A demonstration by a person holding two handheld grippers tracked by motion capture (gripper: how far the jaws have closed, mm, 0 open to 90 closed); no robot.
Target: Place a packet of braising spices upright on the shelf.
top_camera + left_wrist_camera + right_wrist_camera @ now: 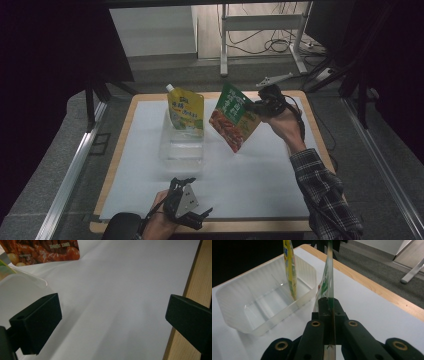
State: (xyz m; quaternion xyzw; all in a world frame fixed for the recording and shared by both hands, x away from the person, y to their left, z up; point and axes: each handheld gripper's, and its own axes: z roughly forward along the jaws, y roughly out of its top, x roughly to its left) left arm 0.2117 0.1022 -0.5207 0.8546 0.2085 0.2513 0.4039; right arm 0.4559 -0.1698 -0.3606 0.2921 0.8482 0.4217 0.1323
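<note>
**Second pouch heads for the tub**

High view: my right gripper pinches the green pouch above the table's far right, beside the clear tub holding the yellow pouch.

Left gripper view: my left gripper gapes empty near the front edge.

Right gripper view: jaws clamped tight on the pouch's edge. Next, I judge, carry it over the tub and lower.

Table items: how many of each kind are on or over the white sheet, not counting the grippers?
Pouches: 2, the yellow pouch standing in the bin and the green pouch held up in the right gripper
Clear plastic bins: 1, the clear bin
Total: 3
</note>
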